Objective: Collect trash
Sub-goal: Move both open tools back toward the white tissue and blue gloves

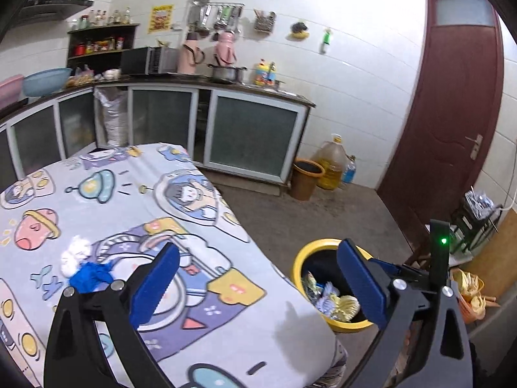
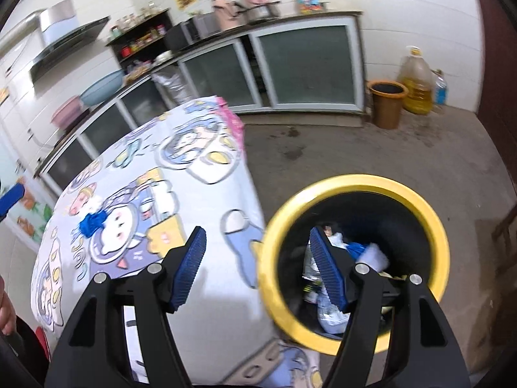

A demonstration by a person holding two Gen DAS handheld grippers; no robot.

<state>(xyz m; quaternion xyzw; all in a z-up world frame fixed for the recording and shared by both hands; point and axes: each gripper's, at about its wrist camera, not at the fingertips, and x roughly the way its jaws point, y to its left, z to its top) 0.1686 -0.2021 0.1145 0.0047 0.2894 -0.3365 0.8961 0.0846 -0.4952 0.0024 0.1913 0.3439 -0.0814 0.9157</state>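
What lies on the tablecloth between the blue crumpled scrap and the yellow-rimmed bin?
Nothing: between the blue crumpled scrap and the yellow-rimmed bin, only bare patterned tablecloth shows, clearest in the right wrist view.

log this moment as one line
left hand-held gripper open, empty | right hand-held gripper open, empty | blue scrap on table | bin holds trash

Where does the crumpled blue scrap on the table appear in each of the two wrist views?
Left wrist view: the blue scrap lies at lower left on the tablecloth, touching a white tissue.
Right wrist view: the blue scrap sits at left of centre on the tablecloth, far smaller.
Shared landmark: the yellow-rimmed bin beside the table.
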